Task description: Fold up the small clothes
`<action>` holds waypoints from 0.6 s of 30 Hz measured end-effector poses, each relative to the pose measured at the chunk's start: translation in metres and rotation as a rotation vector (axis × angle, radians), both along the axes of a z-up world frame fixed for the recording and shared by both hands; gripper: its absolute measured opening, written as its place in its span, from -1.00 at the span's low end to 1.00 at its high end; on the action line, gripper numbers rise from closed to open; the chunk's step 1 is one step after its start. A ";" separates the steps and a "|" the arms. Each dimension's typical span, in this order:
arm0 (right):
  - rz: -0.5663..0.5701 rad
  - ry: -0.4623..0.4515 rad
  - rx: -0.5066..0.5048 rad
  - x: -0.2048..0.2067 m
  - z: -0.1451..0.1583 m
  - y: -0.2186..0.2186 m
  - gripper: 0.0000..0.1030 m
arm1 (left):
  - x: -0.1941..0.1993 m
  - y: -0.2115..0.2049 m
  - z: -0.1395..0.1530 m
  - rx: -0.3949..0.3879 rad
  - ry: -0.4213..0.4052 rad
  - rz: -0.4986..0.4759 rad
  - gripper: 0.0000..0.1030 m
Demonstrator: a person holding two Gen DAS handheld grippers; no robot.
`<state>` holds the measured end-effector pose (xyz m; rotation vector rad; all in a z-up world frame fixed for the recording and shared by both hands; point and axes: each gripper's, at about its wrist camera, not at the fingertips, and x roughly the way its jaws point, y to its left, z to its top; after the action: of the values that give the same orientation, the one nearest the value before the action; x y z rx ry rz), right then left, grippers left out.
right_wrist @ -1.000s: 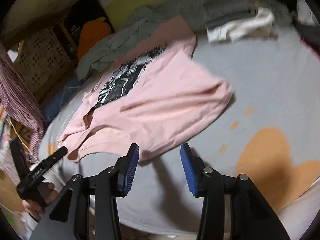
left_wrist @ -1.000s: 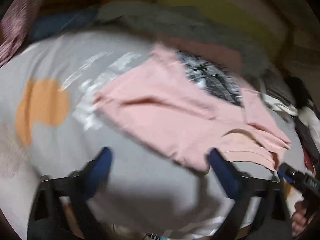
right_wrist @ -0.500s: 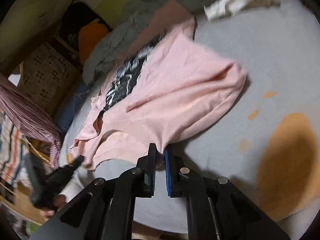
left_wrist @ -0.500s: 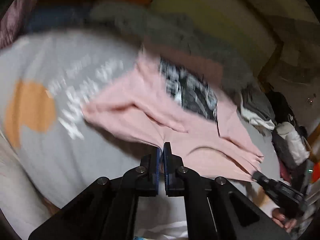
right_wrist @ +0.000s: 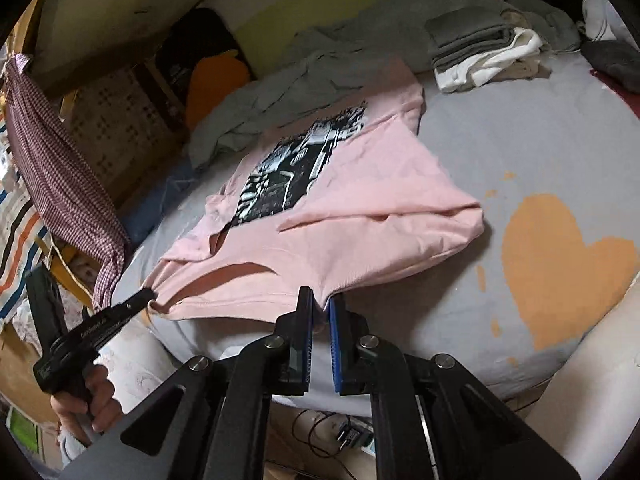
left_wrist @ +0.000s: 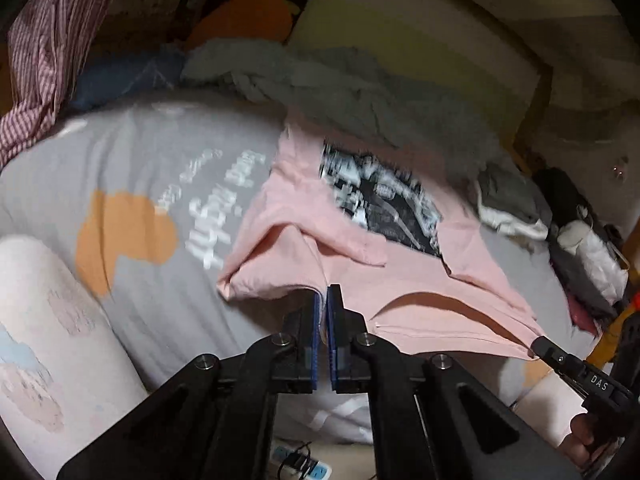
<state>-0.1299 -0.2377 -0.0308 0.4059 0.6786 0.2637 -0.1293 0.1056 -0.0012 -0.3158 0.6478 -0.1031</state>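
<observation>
A pink T-shirt [left_wrist: 360, 252] with a black-and-white print lies partly folded on a grey bedsheet [left_wrist: 160, 160]; it also shows in the right wrist view [right_wrist: 360, 208]. My left gripper [left_wrist: 323, 300] is shut on the shirt's near hem. My right gripper [right_wrist: 320, 300] is shut on another point of the same hem. Each view shows the other gripper pinching a corner of the hem: the right one [left_wrist: 538, 344] at the shirt's right end, the left one [right_wrist: 146, 296] at its left end. The near hem is lifted slightly off the sheet.
A crumpled grey garment [right_wrist: 304, 80] lies behind the shirt. Folded grey and white clothes [right_wrist: 480, 52] sit at the back right. A checked red cloth [right_wrist: 60, 184] hangs at the left. An orange heart print [right_wrist: 560, 260] marks the sheet. A yellow wall [left_wrist: 400, 40] is behind the bed.
Both grippers went from open to shut on the pink shirt's near hem. The hem is now pulled up a little and towards me.
</observation>
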 end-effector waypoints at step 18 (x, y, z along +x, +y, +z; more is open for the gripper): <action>-0.172 -0.065 -0.148 0.267 0.092 -0.030 -0.29 | 0.263 0.002 0.065 0.308 -0.072 0.093 0.19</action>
<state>0.1368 -0.2681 0.0610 0.3101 0.5917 0.0627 0.1338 0.1076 0.0635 -0.0450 0.5673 0.0740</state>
